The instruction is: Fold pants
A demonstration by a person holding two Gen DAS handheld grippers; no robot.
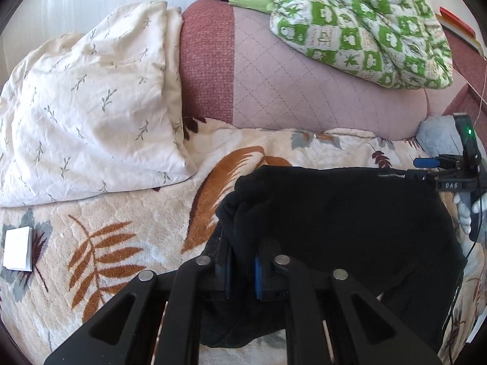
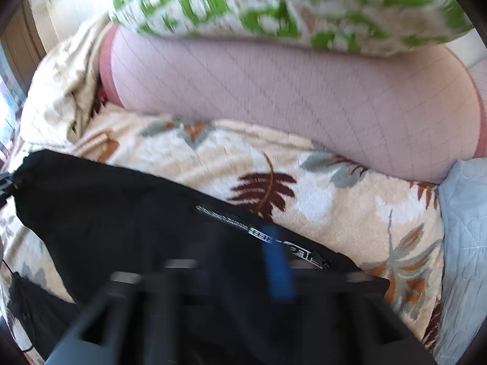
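Left gripper (image 1: 240,270) clamps black pants (image 1: 334,213); their white lettering is unreadable.

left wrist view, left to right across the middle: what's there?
Folded white paper → leaf-print pillow → black pants, pinched in the left gripper → right gripper at the far right edge.

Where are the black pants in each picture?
Left wrist view: the black pants fill the lower middle and right, bunched between the shut jaws of the left gripper.
Right wrist view: the pants stretch from the left edge to the bottom middle.
Shared landmark: the pink quilted cushion lies behind the pants in both.
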